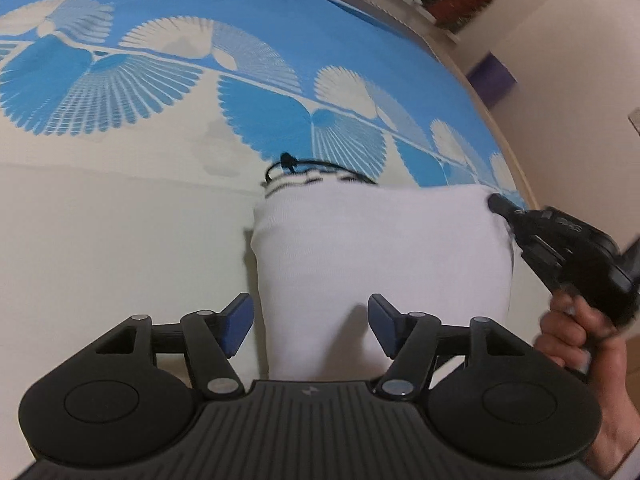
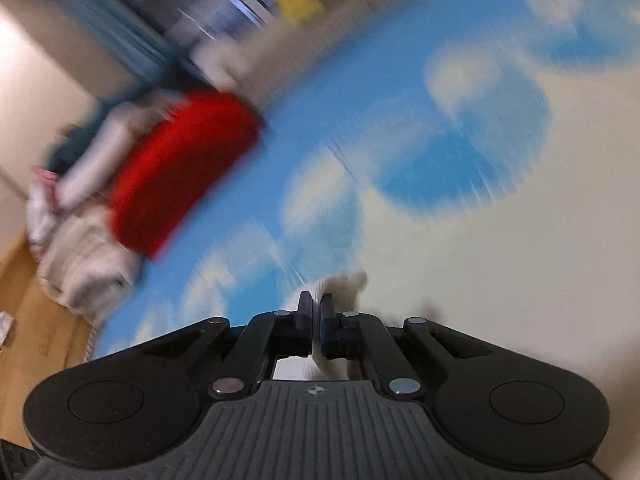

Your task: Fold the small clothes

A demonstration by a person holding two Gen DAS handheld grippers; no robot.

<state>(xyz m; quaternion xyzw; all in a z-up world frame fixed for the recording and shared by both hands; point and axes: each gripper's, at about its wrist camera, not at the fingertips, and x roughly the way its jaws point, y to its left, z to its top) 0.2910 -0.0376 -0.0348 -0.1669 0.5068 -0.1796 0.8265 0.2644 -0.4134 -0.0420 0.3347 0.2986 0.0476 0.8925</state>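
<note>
Fold in progress on a small white garment (image 1: 380, 248), lying near the right-hand edge of the bed (image 1: 120, 220), on the cream part of the blue fan-patterned bedspread (image 1: 340, 28). A striped, black-trimmed part of the garment (image 1: 304, 178) showing at its far edge.

For a clean fold: pinched right edge to be carried across level and low, kept taut enough to avoid a sag in the middle, then laid so that edges meet squarely. Opposite side best pinned or gripped before the pull, since light knit fabric is likely to slide on the bedspread. Release only once the cloth lies flat.

Left gripper (image 1: 310, 322): blue pads (image 1: 238, 322) standing well apart, nothing clamped; near edge of the garment lying between and below them, contact not certain.

Right gripper (image 2: 316, 308): jaws drawn together, a fold of white cloth visible between and beyond the tips in the right wrist view, so judged as pinching the garment. Seen from the left wrist view at the garment's far right corner, held by a hand (image 1: 576, 340). Right wrist view heavily blurred.

Red fabric item (image 2: 180, 168) and a pile of pale clothes (image 2: 84, 264) near the far edge of the bed, well apart from the work.
</note>
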